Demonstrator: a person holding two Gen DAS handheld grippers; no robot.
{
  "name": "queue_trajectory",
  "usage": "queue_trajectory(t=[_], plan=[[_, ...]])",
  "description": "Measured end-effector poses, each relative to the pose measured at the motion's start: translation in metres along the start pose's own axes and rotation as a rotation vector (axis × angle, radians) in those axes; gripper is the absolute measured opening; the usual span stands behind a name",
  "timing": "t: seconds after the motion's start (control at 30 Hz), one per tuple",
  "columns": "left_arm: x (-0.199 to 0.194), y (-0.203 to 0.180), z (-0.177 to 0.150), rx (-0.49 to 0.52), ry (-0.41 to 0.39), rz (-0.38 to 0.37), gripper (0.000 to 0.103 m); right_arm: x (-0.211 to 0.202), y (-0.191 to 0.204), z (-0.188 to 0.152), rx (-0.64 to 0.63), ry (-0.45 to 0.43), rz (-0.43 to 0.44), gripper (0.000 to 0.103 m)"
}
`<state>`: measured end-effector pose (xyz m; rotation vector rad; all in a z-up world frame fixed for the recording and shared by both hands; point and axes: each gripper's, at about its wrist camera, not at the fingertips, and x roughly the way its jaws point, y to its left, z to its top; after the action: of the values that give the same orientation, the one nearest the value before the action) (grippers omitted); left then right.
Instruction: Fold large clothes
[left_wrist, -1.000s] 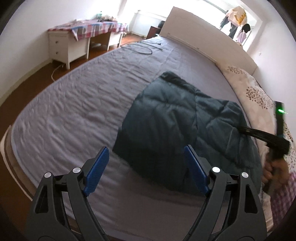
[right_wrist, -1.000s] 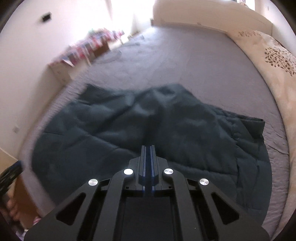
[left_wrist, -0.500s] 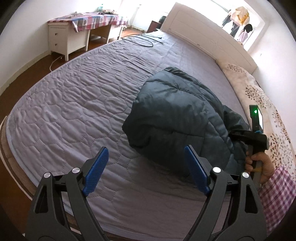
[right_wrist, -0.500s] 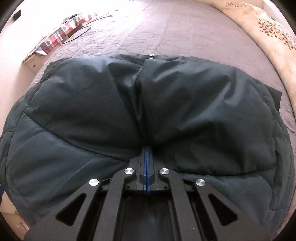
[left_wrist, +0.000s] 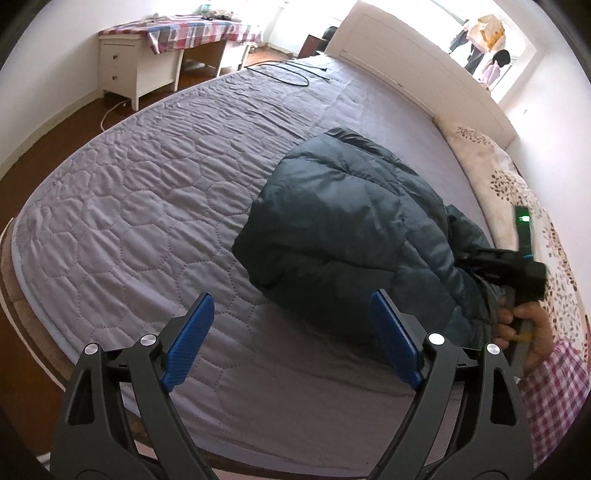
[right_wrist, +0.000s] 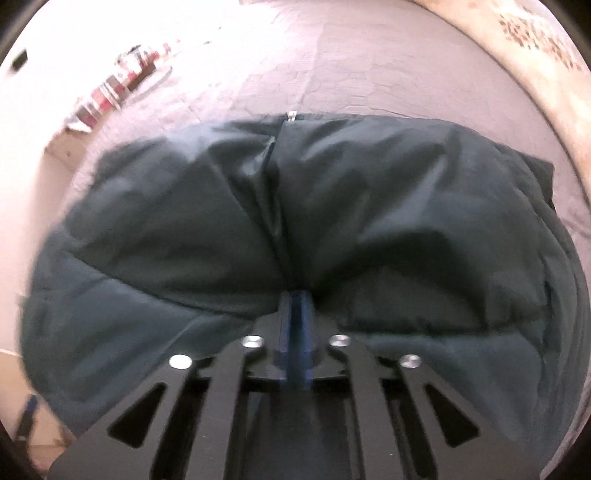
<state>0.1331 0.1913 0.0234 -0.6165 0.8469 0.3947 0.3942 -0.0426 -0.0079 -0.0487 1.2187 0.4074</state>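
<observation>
Left wrist view: left gripper (left_wrist: 291, 334) wide open, holds nothing; folded jacket (left_wrist: 354, 229) lies on the bed (left_wrist: 147, 206), ahead and right | Right wrist view: right gripper (right_wrist: 294, 308) nearer, jaws just been opening, jacket (right_wrist: 369, 206) fabric between them

A wide bed (left_wrist: 140, 206) under a grey quilted cover fills the room, its white headboard (left_wrist: 413, 70) at one o'clock. A white desk (left_wrist: 136, 70) with a checked cloth stands at eleven on dark wood floor (left_wrist: 48, 136). Walls are white; daylight floods a window (left_wrist: 491, 40) at one. A floral quilt (left_wrist: 517, 192) lies at three.
</observation>
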Motion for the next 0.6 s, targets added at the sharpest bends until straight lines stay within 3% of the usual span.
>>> queue_trajectory(t=[0.07,0.17,0.4,0.6], plan=[[-0.002,0.000,0.000,-0.004,0.003,0.000,0.086,-0.021,-0.003,-0.004,0.016,-0.040,0.035,0.043],[-0.007,0.000,-0.002,-0.013,0.002,-0.007,0.086,-0.064,-0.010,-0.021,0.003,-0.132,0.051,0.058],[-0.008,0.000,-0.009,-0.030,0.010,-0.009,0.086,-0.140,-0.066,-0.104,0.025,-0.235,0.027,0.064],[-0.003,-0.007,-0.016,-0.010,0.022,0.007,0.086,-0.157,-0.129,-0.187,0.179,-0.216,-0.002,0.064]])
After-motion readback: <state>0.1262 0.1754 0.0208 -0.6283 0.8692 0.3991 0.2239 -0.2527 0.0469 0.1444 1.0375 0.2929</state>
